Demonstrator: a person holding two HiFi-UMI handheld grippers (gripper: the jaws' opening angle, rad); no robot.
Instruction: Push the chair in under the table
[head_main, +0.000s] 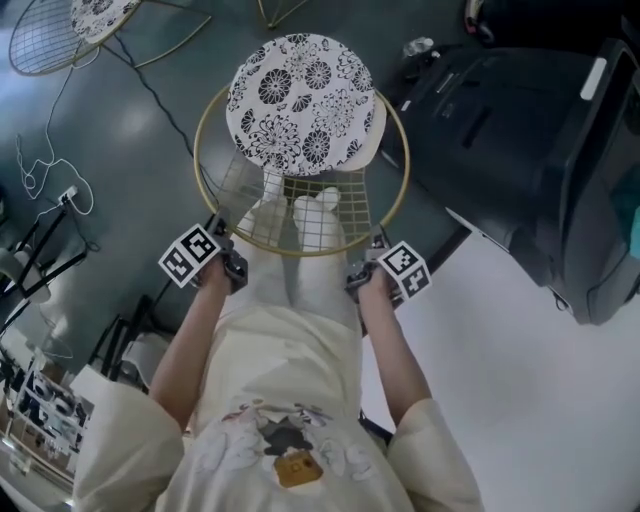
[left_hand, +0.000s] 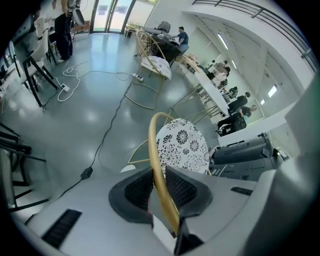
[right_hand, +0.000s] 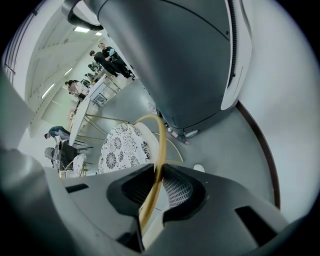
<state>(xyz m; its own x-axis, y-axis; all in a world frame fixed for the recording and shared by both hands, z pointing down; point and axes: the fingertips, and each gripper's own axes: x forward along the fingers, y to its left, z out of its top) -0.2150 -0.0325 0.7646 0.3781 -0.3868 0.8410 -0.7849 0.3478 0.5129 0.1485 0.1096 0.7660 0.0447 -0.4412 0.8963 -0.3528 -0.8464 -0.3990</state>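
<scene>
At the far left, pale cables (head_main: 40, 170) trail over the grey floor (head_main: 130, 140), and a second wire chair (head_main: 95, 15) stands at the far edge. Nearer, the left gripper (head_main: 232, 268), its cube printed with black-and-white square code patterns, has its jaws closed onto the gold hoop (left_hand: 152, 150) of the chair's back, both dark pads pressing the tube. The chair (head_main: 300, 150) stands on the floor straight ahead of the person, its wire back near them and its round cushion (head_main: 300, 95), white with black flowers, on the far side. It is left of the white table (head_main: 500, 400) and not under it. The right gripper (head_main: 362, 278), with the same coded cube, is clamped on the hoop's right side (right_hand: 160, 150), pads against the tube. The person's shirt (head_main: 280, 440) carries a print, too blurred to read. At the far right sits a bulky dark object (head_main: 520, 130), possibly a machine.
</scene>
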